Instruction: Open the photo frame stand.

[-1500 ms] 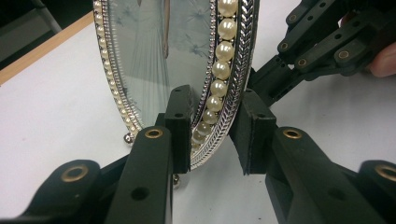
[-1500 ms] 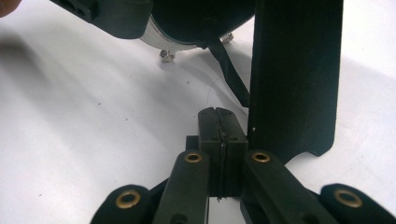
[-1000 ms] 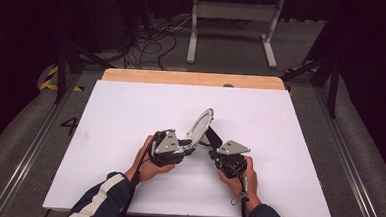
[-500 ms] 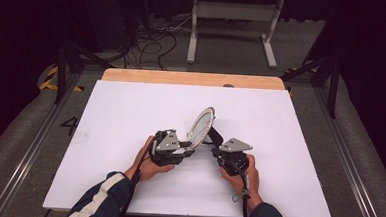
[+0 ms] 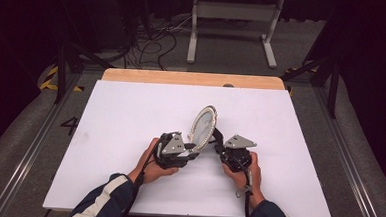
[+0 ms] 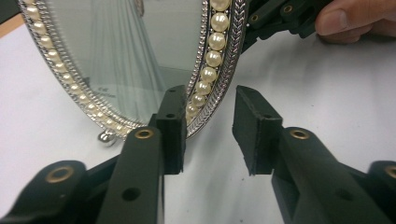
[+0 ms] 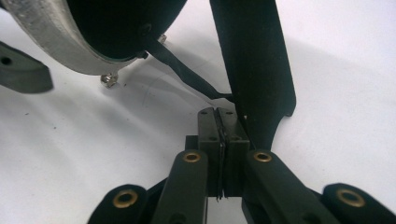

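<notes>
Pearls and ribbed silver rim one oval picture frame (image 6: 140,70). My left gripper (image 6: 208,133) has just been opening, jaws apart astride the rim. My right gripper (image 7: 219,126) clamps its black stand (image 7: 254,70).

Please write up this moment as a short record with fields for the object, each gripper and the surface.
object: oval picture frame with pearl rim, propped upright on its black back stand
left gripper: jaws apart, frame's rim between them, pads not pressing
right gripper: jaws shut on the thin brace by the stand
surface: white table
</notes>
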`<state>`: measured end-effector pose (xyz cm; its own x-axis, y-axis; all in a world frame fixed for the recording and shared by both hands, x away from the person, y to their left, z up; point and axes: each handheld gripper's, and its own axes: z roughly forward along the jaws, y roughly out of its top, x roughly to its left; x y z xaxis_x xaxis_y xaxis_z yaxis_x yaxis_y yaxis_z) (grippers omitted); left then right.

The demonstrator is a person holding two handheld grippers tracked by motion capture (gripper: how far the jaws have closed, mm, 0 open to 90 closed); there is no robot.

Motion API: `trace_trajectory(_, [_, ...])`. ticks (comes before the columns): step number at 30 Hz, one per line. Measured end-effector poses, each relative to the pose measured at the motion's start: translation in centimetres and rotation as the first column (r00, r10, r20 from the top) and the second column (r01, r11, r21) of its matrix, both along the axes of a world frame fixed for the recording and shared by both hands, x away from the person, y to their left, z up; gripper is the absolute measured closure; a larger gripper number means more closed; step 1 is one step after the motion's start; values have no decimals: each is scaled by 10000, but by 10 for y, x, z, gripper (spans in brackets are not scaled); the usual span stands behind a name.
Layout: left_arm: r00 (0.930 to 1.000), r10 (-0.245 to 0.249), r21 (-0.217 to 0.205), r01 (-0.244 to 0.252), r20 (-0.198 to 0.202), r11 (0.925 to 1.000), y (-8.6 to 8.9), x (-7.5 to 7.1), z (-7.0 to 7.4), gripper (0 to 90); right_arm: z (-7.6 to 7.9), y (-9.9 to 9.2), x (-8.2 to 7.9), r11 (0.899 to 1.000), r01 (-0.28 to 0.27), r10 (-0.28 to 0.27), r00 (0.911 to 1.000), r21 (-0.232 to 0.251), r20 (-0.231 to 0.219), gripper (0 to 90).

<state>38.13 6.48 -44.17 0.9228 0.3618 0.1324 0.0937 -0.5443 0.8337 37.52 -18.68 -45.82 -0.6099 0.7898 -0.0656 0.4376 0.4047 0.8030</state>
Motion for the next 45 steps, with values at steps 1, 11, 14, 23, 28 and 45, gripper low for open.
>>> trace_trajectory(1, [9999, -25, -50, 26, 102, 10000, 4, -2, 3, 641, 1, 0, -2, 9999, -100, 99, 9999, 135, 119, 858])
trace_trajectory(11, [9958, 809, 243, -820, 427, 9963, 56, -23, 12, 575, 11, 21, -27, 9903, -1245, 1222, 9917, 618, 401, 645])
trace_trajectory(14, [9925, 1118, 494, -1143, 496, 9922, 74, -31, 9, 527, 11, 27, -29, 9884, -1252, 1221, 9917, 859, 400, 577])
trace_trajectory(23, [9792, 2021, 603, -2008, -157, 9778, 119, -55, -10, 286, 10, 39, -21, 9825, -433, 392, 9989, 1814, 260, 465])
trace_trajectory(28, [9711, 2375, 720, -2352, -241, 9693, 131, -66, -13, 194, 10, 50, -14, 9785, 178, -242, 9993, 2056, 284, 467])
trace_trajectory(45, [9798, 1927, 759, -1884, -538, 9791, 127, -64, -16, 199, 4, 57, -4, 9590, 797, -778, 9968, 2720, -178, 645])
